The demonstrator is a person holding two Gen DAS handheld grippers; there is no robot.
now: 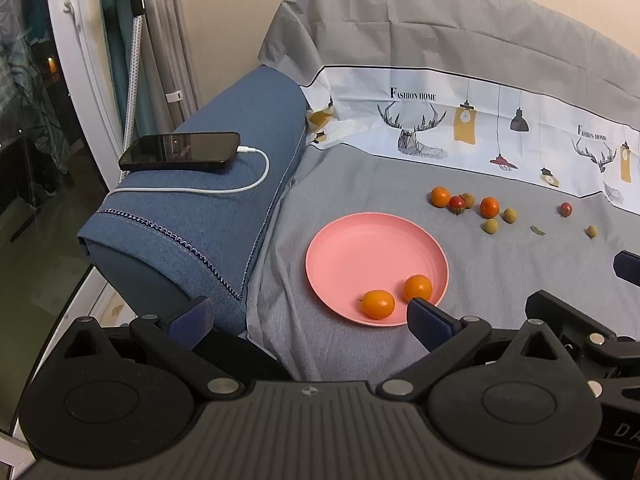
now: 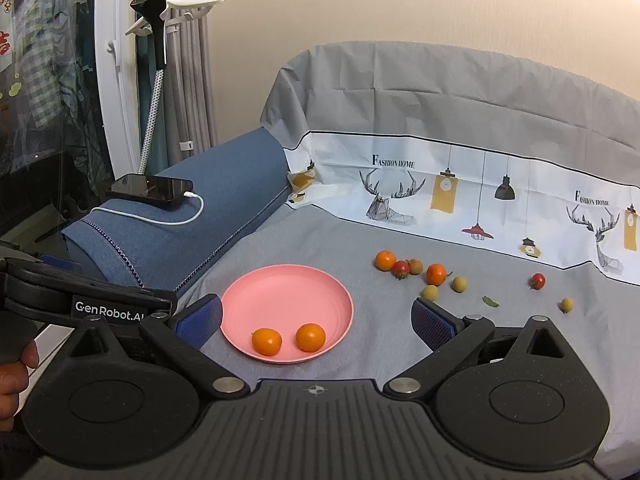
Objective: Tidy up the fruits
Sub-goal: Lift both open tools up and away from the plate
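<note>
A pink plate (image 1: pixel 360 248) (image 2: pixel 280 300) lies on the grey cloth with two small oranges (image 1: pixel 378 304) (image 2: pixel 310 337) at its near rim. Behind it to the right lie loose fruits: two more oranges (image 1: pixel 441 196) (image 2: pixel 385 260), red tomatoes (image 1: pixel 457 203) (image 2: pixel 537 281), and yellow-green round fruits (image 1: pixel 490 225) (image 2: pixel 430 292). My left gripper (image 1: pixel 310 316) hangs open and empty just in front of the plate. Open and empty too, my right gripper (image 2: pixel 316 318) frames the plate's near half from above.
A blue cushion (image 1: pixel 208 200) (image 2: pixel 180 224) with a black phone (image 1: pixel 180 151) (image 2: pixel 150 189) on a white cable sits left of the plate. A printed sheet (image 2: pixel 460 196) lines the back. A green leaf (image 2: pixel 490 301) lies among the fruits. A hand (image 2: pixel 14 384) holds the left gripper's body.
</note>
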